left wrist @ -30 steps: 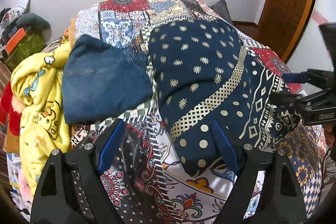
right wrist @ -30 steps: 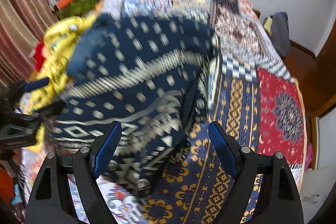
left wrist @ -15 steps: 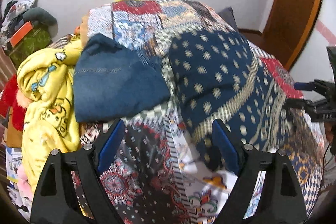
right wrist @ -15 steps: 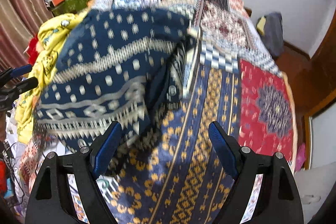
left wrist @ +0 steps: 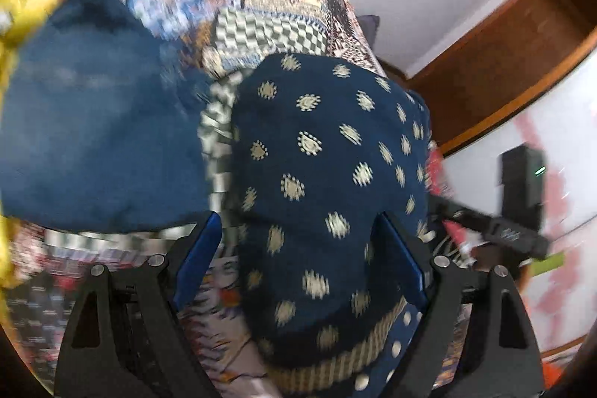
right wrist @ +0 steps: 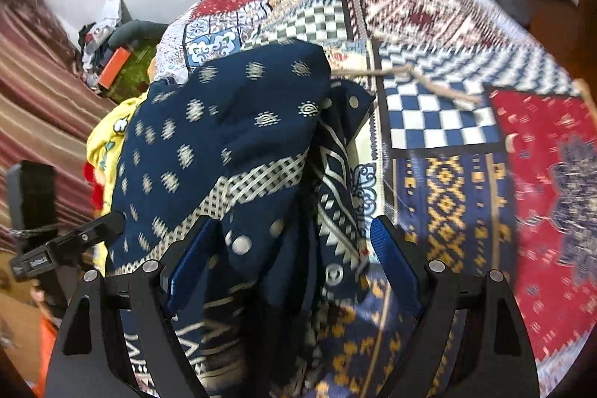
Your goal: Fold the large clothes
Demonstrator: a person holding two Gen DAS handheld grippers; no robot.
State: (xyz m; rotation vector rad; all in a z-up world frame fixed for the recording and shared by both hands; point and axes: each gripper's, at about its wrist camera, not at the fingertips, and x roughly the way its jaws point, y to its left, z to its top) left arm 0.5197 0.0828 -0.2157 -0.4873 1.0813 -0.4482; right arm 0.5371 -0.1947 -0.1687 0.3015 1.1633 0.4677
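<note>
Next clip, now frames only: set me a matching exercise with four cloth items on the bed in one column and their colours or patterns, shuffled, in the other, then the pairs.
Items:
1. garment between the gripper fingers
2. folded denim
3. bedspread
4. blanket at the bed's edge

Looks:
A. yellow
B. multicoloured patchwork
C. navy with pale motifs
D. plain blue

Pairs: 1-C, 2-D, 3-B, 4-A

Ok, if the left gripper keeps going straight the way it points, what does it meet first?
Most likely the navy blue patterned garment lying on the patchwork bedspread; it fills the space ahead of the open left gripper. The picture is blurred, so depth is uncertain.
</note>
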